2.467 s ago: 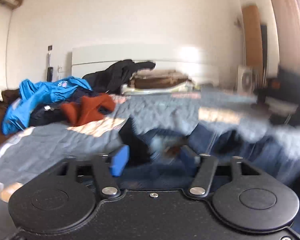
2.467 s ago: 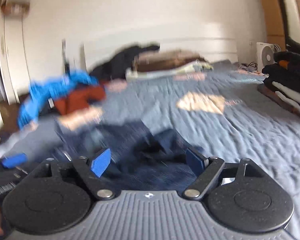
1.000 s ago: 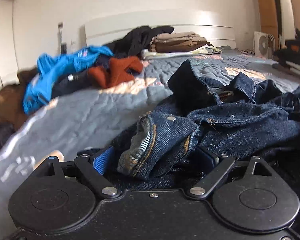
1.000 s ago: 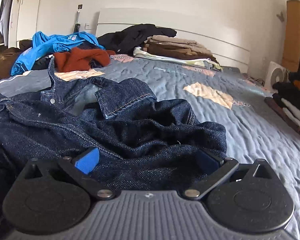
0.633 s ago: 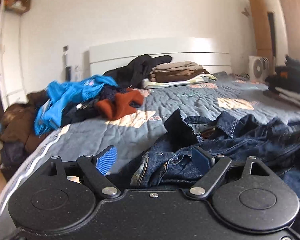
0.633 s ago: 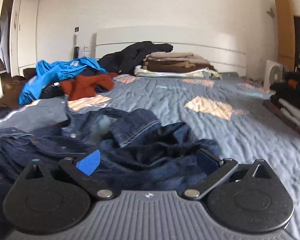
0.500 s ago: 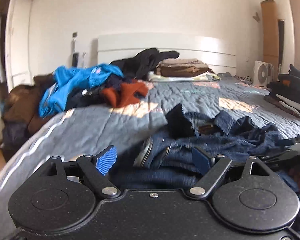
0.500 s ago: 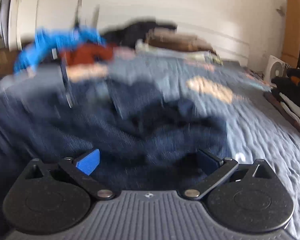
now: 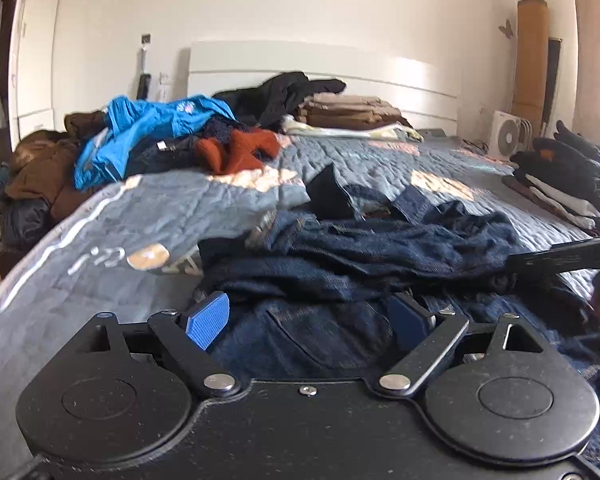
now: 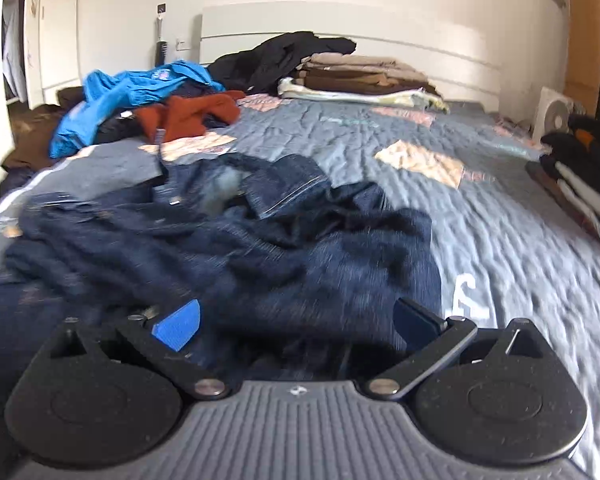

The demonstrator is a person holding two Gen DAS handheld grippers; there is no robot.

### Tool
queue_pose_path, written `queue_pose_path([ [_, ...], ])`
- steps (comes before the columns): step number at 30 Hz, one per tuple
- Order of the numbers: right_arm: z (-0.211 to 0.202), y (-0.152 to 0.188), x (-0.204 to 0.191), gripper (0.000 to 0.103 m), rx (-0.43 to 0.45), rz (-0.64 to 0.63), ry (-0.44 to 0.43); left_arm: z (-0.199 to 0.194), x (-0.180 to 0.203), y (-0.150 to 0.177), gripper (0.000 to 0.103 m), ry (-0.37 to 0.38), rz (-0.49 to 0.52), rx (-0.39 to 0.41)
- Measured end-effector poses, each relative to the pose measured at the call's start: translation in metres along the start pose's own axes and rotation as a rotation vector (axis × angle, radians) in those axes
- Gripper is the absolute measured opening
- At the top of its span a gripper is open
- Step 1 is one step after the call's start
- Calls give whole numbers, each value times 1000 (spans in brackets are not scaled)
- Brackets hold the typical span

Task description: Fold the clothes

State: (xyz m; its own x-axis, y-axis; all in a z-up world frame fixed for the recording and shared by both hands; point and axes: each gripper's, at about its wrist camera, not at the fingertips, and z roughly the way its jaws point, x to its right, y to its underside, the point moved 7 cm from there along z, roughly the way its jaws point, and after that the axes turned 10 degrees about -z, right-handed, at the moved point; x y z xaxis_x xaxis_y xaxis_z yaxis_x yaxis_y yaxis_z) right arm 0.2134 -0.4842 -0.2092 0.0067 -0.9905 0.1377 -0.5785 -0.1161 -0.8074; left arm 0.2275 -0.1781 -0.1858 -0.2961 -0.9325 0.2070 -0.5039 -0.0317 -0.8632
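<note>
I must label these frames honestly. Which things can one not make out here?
- denim garment: right wrist view, blurred; its type stays unclear.
- right gripper: left wrist view, cut off by the right edge.
- folded dark stack: cut off by the right edge.
- brown clothes: partly hidden behind the bed.

Dark indigo denim jacket (image 9: pixel 380 248) with tan stitching just ahead of the left gripper (image 9: pixel 312 318), whose pads (image 9: pixel 208 320) are bright blue on black arms. Grey-blue quilt (image 10: pixel 500 240) with peach patches; far left a bright blue top (image 9: pixel 140 132) and rust sweater (image 9: pixel 236 152). Far ahead a black coat (image 10: pixel 284 56), tan and brown stack (image 10: pixel 360 74), white headboard (image 9: pixel 300 60).
</note>
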Motion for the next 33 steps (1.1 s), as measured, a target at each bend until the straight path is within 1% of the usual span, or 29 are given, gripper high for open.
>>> queue_pose_path([
  [3,-37,15,-9,103,-32,39,-57,-9,8,6,86,15,14,-4],
  [5,-62,27,-19,103,-36,42,-94,-14,11,12,86,23,5,-15],
  [7,-87,41,-32,103,-60,10,-127,-24,17,23,86,31,5,-30],
  [9,-110,52,-45,103,-60,-23,-140,-32,23,34,86,37,20,-43],
  [12,-135,70,-59,103,-78,-68,-133,-48,36,47,86,50,43,-50],
  [14,-147,84,-66,103,-88,-65,-133,-59,43,56,86,62,51,-51],
  [16,-156,95,-66,103,-77,-33,-115,-71,51,61,87,68,57,-41],
  [18,-166,106,-67,103,-66,-1,-97,-84,56,66,91,73,57,-27],
  [20,-175,115,-65,103,-52,38,-74,-94,60,70,92,70,64,-16],
  [22,-182,119,-60,103,-45,78,-56,-104,63,73,92,63,77,-9],
  [25,-192,120,-54,103,-19,97,-31,-114,63,71,93,45,84,5],
  [27,-200,117,-50,103,6,99,-16,-117,62,67,95,30,69,18],
  [30,-206,113,-42,103,35,107,17,-115,58,64,95,1,40,23],
  [33,-204,111,-33,103,48,115,26,-113,57,62,95,-15,8,20],
])
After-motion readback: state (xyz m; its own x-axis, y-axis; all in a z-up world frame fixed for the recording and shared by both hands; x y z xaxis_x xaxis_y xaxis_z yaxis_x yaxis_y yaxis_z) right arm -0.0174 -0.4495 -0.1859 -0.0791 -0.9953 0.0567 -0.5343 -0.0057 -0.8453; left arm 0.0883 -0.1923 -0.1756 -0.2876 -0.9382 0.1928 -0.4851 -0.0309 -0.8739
